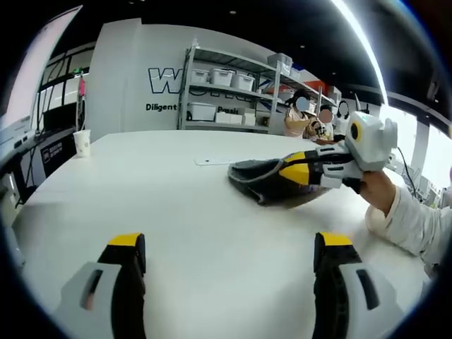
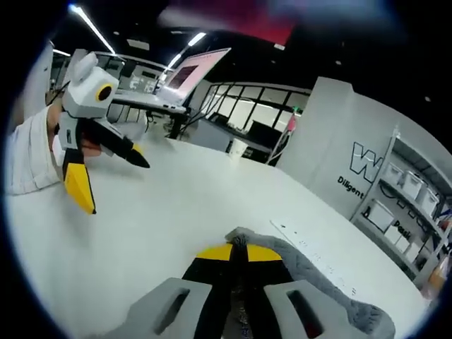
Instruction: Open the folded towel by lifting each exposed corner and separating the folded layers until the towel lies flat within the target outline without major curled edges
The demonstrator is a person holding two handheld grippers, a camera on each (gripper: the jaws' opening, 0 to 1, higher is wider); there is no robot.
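Note:
The dark grey towel (image 1: 258,182) lies bunched on the white table (image 1: 155,205), right of centre in the left gripper view. My right gripper (image 1: 296,171) comes in from the right, held by a hand (image 1: 378,192), and is shut on the towel's near edge. In the right gripper view its yellow-tipped jaws (image 2: 236,253) are pressed together on a fold of the towel (image 2: 314,272), which trails off to the right. My left gripper (image 1: 229,247) stands open over bare table, well short of the towel. It also appears as the left gripper (image 2: 116,185) at upper left, jaws spread.
A paper cup (image 1: 82,143) stands at the table's far left edge. A thin white sheet or marking (image 1: 212,161) lies just beyond the towel. Shelves with bins (image 1: 233,88) and seated people (image 1: 300,116) are behind the table.

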